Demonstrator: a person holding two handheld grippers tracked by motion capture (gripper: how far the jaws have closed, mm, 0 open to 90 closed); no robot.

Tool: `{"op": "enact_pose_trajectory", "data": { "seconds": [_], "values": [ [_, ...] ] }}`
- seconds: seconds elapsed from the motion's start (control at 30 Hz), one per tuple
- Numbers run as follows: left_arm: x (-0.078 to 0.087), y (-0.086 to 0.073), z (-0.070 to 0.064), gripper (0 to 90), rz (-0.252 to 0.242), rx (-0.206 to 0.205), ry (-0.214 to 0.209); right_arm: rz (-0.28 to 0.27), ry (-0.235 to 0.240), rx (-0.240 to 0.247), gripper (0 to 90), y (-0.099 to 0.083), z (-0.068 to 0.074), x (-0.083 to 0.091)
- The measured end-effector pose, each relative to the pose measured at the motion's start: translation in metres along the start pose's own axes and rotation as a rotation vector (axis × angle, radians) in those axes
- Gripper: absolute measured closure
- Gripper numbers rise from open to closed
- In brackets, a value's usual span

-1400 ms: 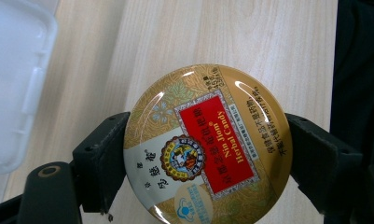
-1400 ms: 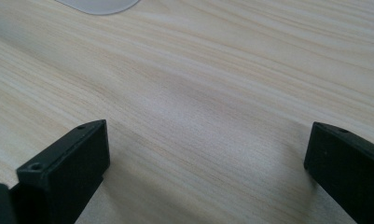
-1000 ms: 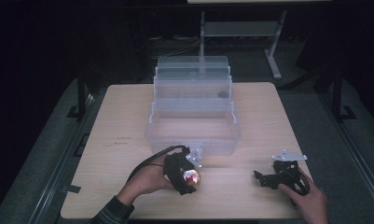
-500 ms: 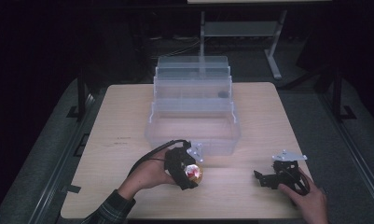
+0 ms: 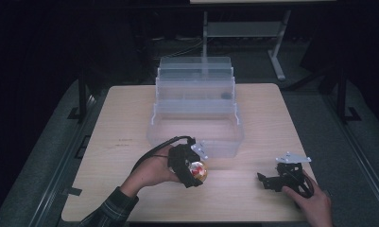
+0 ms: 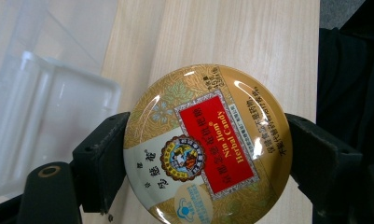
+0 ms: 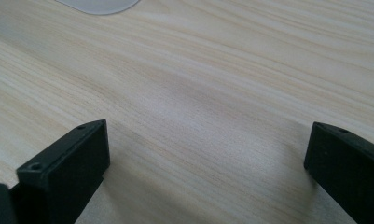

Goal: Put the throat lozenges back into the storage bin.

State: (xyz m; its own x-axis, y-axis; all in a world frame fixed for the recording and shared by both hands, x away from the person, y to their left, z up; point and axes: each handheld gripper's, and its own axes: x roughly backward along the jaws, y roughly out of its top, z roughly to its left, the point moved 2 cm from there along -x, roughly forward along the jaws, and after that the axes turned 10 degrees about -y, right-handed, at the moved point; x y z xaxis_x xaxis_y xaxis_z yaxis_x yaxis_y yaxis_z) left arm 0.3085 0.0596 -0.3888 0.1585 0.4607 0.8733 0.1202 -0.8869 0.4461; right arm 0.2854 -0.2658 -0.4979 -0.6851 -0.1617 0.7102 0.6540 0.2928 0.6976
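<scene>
The round tin [image 6: 208, 147] carries the only readable text. Its lid has a red rectangular panel [image 6: 217, 144] framed by a silver border. On this panel, gold Latin letters read "Nin Jiom" on 1 line and "Herbal Candy" on the next. Gold Chinese characters run alongside them on the same panel. Beside the panel, a round emblem [image 6: 183, 157] shows a small picture too fine to read. The white band below it bears dark Chinese characters. Along the gold rim, small Chinese print includes the numeral "45".
</scene>
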Motion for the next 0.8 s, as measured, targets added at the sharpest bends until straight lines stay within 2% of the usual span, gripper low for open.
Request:
{"op": "enact_pose_trajectory", "data": {
  "seconds": [0.8],
  "values": [
    [0.025,0.014,0.011,19.4,-0.029,0.005,0.022,0.000,0.001,0.003,0.0,0.000,0.000,0.000]
  ]
}}
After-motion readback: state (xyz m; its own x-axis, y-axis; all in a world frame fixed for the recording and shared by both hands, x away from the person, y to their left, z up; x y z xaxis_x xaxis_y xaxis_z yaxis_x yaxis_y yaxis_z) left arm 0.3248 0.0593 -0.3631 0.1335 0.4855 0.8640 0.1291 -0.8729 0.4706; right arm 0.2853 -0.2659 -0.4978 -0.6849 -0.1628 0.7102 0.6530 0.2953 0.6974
